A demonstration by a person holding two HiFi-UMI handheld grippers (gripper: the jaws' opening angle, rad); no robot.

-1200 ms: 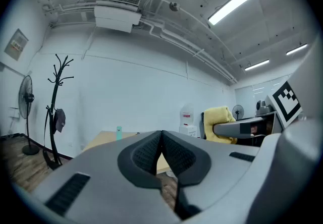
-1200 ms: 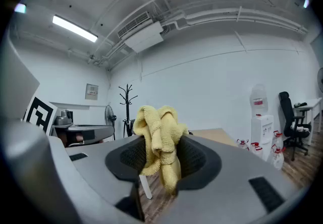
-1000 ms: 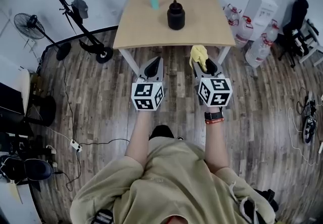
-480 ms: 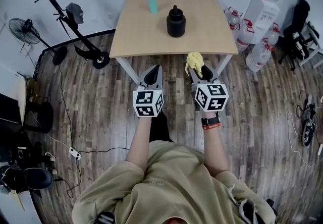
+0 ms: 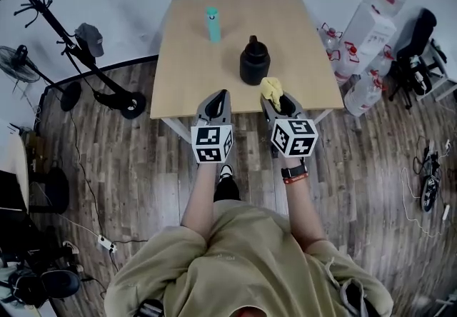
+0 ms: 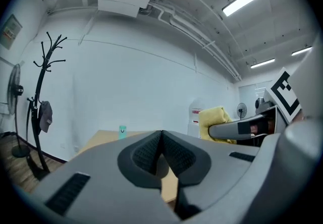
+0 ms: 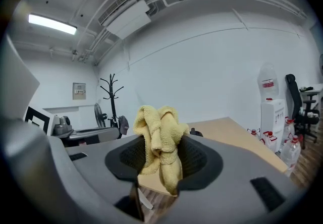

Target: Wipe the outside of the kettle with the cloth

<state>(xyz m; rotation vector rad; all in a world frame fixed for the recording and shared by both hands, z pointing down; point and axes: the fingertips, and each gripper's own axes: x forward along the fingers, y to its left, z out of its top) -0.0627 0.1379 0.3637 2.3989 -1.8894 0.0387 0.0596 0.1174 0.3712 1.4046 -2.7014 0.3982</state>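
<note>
Cloth arrives at the kettle

The right gripper (image 5: 277, 100), jaws pinching the yellow cloth (image 5: 270, 86), has come forward over the worktop's (image 5: 193, 58) near edge, just beside the black kettle (image 5: 254, 63). The left gripper's (image 5: 221, 96) jaws are pressed together, empty. Wiping can begin.

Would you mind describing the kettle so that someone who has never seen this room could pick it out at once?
Find the light wooden table by the white wall. Two things stand on it: a slim teal bottle toward the back and, nearer the person, the kettle. The kettle is the squat, matte black one with a knob on top.
</note>
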